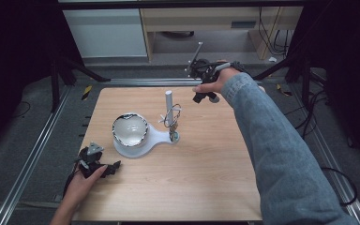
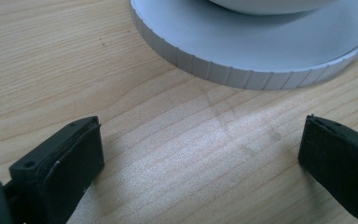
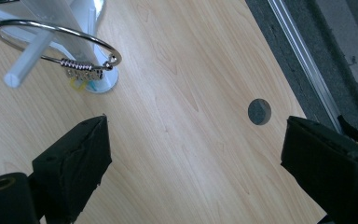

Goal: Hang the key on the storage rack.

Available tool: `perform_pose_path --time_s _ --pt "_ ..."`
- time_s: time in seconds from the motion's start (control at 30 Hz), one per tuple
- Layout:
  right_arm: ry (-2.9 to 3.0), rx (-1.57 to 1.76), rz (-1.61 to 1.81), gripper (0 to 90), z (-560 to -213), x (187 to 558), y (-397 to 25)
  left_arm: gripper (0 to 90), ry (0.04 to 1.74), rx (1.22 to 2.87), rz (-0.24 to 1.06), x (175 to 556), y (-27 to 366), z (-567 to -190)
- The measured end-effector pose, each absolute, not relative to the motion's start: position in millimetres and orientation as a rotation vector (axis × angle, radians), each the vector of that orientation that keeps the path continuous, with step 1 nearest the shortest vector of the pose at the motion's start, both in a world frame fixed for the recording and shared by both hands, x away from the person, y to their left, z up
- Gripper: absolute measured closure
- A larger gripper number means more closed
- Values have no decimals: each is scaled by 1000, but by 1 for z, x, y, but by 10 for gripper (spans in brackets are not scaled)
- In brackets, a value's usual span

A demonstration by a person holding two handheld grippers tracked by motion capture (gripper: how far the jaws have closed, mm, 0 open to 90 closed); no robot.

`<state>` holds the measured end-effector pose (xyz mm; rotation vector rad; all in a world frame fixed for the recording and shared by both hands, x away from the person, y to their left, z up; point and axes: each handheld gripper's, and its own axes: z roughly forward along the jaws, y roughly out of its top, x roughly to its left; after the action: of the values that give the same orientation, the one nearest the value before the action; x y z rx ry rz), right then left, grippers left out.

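A white jewellery stand (image 1: pixel 155 136) sits mid-table: a round base with a shiny bowl (image 1: pixel 130 130) and an upright post (image 1: pixel 168 104) with cross pegs. A silver bangle (image 3: pixel 70 51) hangs on a peg beside the post. My left gripper (image 1: pixel 113 168) rests low at the table's left front, open, jaws wide apart on bare wood just short of the stand's ribbed base rim (image 2: pixel 223 73). My right gripper (image 1: pixel 205 97) hovers over the far edge, to the right of the post, open with nothing between its jaws.
The wooden table (image 1: pixel 197 173) has a small round hole (image 3: pixel 259 111) near its edge. Metal rails (image 1: pixel 33 154) and dark floor with cables surround it. Cabinets stand beyond the far side.
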<state>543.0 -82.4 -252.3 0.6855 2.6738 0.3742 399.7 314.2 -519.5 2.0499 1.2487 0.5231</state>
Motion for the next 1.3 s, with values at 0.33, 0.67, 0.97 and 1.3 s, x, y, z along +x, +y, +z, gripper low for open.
perform_pose_path --time_s 0.33,0.67,0.97,1.3 --pt "2646 729 403 92 -258 543 -105 0 1250 2045 523 400 314 -520" --pt "2625 756 422 101 -265 541 -119 0 1250 2046 523 400 314 -520" --pt "2600 790 436 107 -269 539 -136 0 1251 2043 523 400 314 -520" --pt "2566 843 444 98 -270 537 -160 0 1249 2049 523 400 314 -520"
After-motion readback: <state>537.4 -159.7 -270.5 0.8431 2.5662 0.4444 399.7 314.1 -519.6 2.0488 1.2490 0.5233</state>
